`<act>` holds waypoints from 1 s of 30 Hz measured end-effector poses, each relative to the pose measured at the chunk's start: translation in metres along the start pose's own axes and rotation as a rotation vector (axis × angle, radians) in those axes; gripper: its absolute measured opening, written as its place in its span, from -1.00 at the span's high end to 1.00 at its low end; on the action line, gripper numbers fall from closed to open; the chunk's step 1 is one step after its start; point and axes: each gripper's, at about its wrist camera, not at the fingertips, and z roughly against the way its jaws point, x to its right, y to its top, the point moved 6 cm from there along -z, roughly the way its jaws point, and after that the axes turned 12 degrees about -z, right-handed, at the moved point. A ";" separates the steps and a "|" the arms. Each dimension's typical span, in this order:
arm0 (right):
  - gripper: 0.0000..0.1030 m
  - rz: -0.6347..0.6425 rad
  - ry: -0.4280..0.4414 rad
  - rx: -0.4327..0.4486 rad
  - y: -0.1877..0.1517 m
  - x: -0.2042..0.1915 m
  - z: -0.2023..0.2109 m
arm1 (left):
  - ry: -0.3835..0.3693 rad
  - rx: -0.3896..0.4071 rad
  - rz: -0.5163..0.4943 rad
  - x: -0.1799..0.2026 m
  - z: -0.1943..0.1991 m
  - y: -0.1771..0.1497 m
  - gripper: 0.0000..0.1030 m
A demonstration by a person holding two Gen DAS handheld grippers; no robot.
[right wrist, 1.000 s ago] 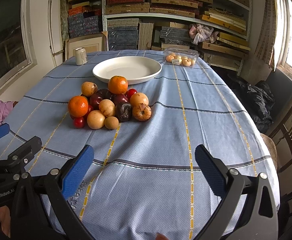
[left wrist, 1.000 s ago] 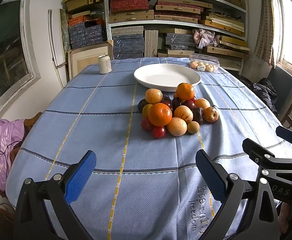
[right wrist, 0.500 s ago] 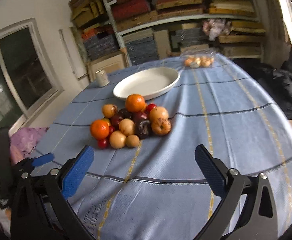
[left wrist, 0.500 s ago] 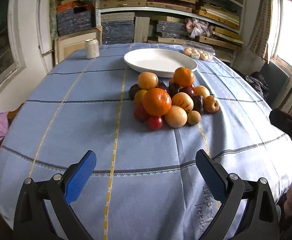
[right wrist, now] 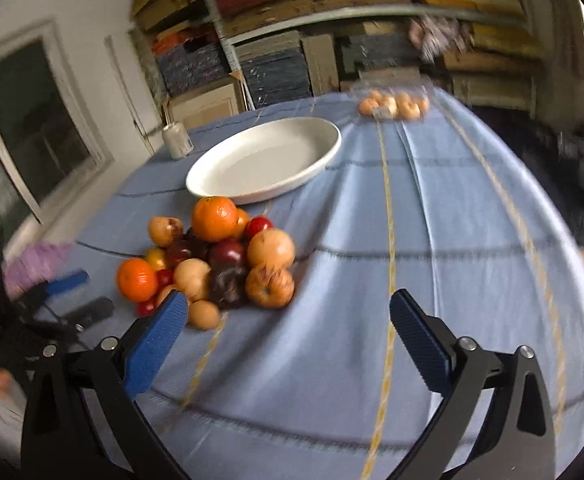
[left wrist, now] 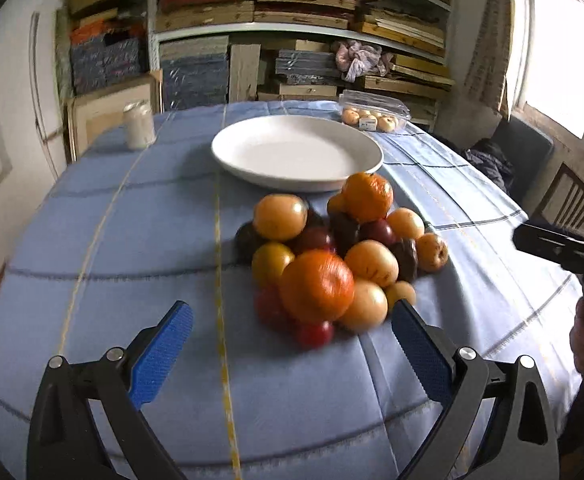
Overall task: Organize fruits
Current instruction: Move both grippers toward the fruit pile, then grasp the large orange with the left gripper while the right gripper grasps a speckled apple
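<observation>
We are holding both tongs, left (left wrist: 289, 336) and right (right wrist: 287, 320), wide and empty before the fruit pile (left wrist: 332, 264), heaped just short of the white plate (left wrist: 296, 151). Nudging the large orange (left wrist: 316, 285) risks scattering fruit across the table (left wrist: 131, 220).

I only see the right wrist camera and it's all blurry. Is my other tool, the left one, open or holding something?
Observer: The left tool is open wide and holds nothing.
Operator: What fruit is closest to it?
Observer: The big orange sits just ahead of it, roughly centred between its two blue pads, with a small red fruit in front of the orange.
</observation>
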 end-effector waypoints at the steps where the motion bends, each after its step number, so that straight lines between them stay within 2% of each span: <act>1: -0.92 0.042 -0.023 0.007 0.002 -0.005 -0.006 | -0.014 -0.002 -0.015 0.004 -0.003 0.002 -0.93; 4: -0.92 0.067 -0.025 0.010 0.007 -0.008 -0.021 | -0.046 -0.005 -0.049 0.012 -0.011 0.009 -0.93; 10: -0.92 -0.035 0.016 0.058 0.013 0.008 -0.035 | -0.111 -0.007 -0.039 0.012 -0.026 0.016 -0.93; 12: -0.92 -0.064 0.036 0.053 0.014 0.013 -0.037 | -0.114 -0.019 -0.053 0.013 -0.033 0.015 -0.82; 14: -0.92 -0.089 0.040 0.048 0.015 0.019 -0.039 | -0.120 -0.041 -0.055 0.014 -0.042 0.014 -0.39; 16: -0.92 -0.105 0.033 0.051 0.015 0.025 -0.039 | -0.121 -0.055 -0.048 0.013 -0.049 0.012 -0.23; 21: -0.92 -0.143 0.059 0.034 0.015 0.032 -0.042 | -0.124 -0.039 -0.037 0.012 -0.053 0.012 -0.23; 22: -0.92 -0.143 0.061 0.030 0.014 0.032 -0.043 | -0.119 -0.036 -0.034 0.013 -0.051 0.011 -0.20; 24: -0.92 -0.128 0.055 0.026 0.012 0.030 -0.044 | -0.093 -0.031 -0.033 0.011 -0.051 0.010 0.07; 30: -0.91 -0.059 0.016 -0.012 0.003 0.020 -0.054 | -0.101 -0.001 0.010 0.004 -0.045 0.006 0.10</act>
